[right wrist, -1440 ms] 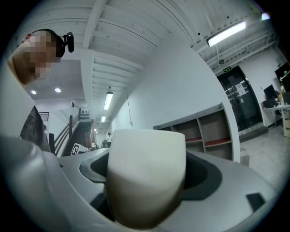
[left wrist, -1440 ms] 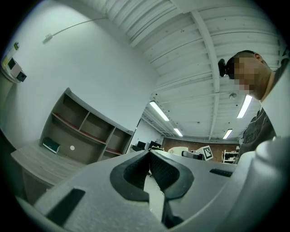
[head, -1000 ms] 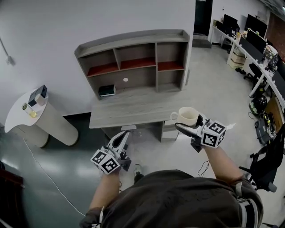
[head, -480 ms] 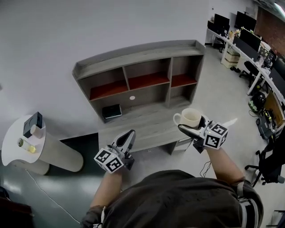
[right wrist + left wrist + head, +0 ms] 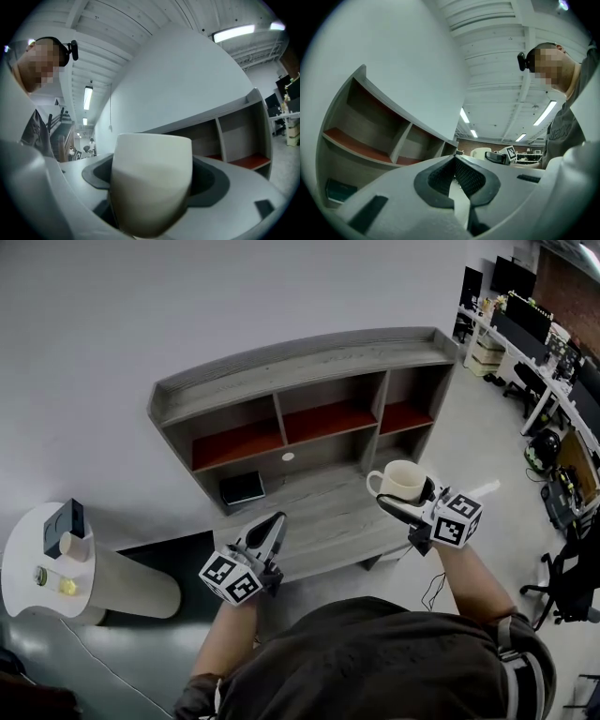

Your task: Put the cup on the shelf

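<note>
The right gripper (image 5: pixel 411 497) grips the white cup (image 5: pixel 401 480) upright between its jaws, in the air over the right part of the desk (image 5: pixel 323 521), in front of the shelf (image 5: pixel 300 371). The left gripper (image 5: pixel 273 525) is closed on nothing, near the desk's front edge.

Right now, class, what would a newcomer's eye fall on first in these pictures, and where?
The cream cup gripped in the right gripper's jaws, at the head view's right. Behind it, against the white wall, stands the grey shelf unit with red-floored compartments. The left gripper, jaws shut and empty, is lower left.
</note>
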Available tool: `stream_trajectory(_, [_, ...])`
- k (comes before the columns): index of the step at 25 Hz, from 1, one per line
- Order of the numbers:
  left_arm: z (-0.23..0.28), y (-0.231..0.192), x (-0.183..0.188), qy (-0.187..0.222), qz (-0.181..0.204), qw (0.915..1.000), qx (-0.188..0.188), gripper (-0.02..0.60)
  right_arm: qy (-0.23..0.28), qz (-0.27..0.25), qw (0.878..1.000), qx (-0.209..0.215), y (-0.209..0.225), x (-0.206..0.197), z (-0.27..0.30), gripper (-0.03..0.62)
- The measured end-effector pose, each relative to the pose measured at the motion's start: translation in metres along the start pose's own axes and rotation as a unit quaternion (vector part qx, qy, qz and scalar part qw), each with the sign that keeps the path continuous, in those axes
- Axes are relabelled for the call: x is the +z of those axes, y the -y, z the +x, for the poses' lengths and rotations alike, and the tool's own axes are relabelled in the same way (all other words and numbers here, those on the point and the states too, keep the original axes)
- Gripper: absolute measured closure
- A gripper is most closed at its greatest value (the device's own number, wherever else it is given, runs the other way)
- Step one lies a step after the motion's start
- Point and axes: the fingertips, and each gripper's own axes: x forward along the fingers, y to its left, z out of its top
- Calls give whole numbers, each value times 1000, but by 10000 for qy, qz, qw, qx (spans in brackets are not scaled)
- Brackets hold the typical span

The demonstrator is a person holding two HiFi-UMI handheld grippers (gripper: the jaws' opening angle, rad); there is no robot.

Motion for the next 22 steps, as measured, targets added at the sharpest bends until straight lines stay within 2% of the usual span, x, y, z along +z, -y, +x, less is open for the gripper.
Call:
stream_trajectory(4, [18,-18,0,-69,41,10000,8,584,-23,32,10000,77,23,2,19,152])
stream_trajectory(10, [66,-31,-10,-121,116,9995,252,584,9,121,9993,360,77,8,30,152])
stream_trajectory(17, [147,-39,-24,6,119,9972,737,584,-10,44,9970,769,172,26,28,152])
stream_trajectory(22, [191,-48,-31,-21,70,9957,919,584,18,-12,9981,615,238,32,28,152])
